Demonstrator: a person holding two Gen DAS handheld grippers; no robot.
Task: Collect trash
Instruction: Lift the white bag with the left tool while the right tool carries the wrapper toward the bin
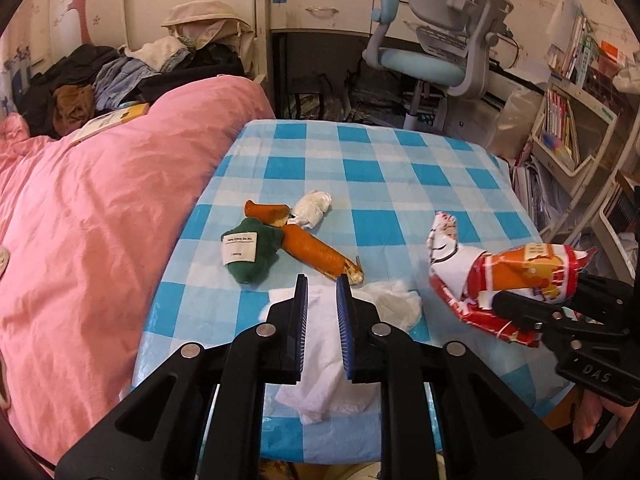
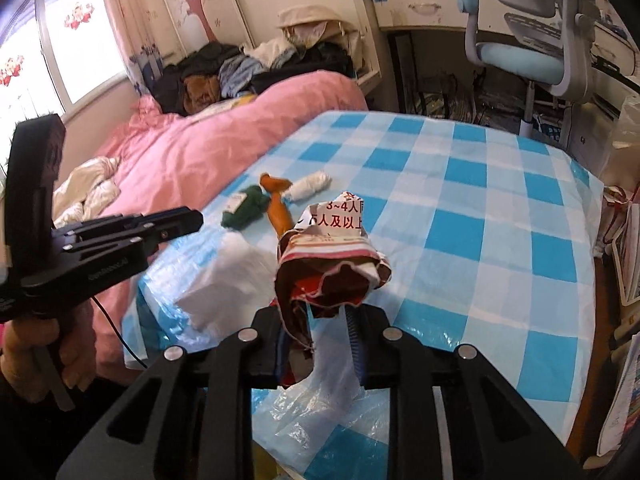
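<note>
My matt black plastic fingers [image 1: 301,320] pinch soft white tissue [image 1: 320,360]; the glossy checked plastic table [image 1: 400,184] cover shines.

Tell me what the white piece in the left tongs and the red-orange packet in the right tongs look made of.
White piece: soft tissue or paper towel, matte, by its limp drape and fuzzy creases between the left tongs.
Red-orange packet: thin printed wrapper, plastic film or coated paper, by its crumpled sharp folds, torn edge and slight sheen, held in the right tongs.

checked table [image 1: 400,168] bearing carrot [image 1: 316,254], sock [image 1: 250,254]
</note>
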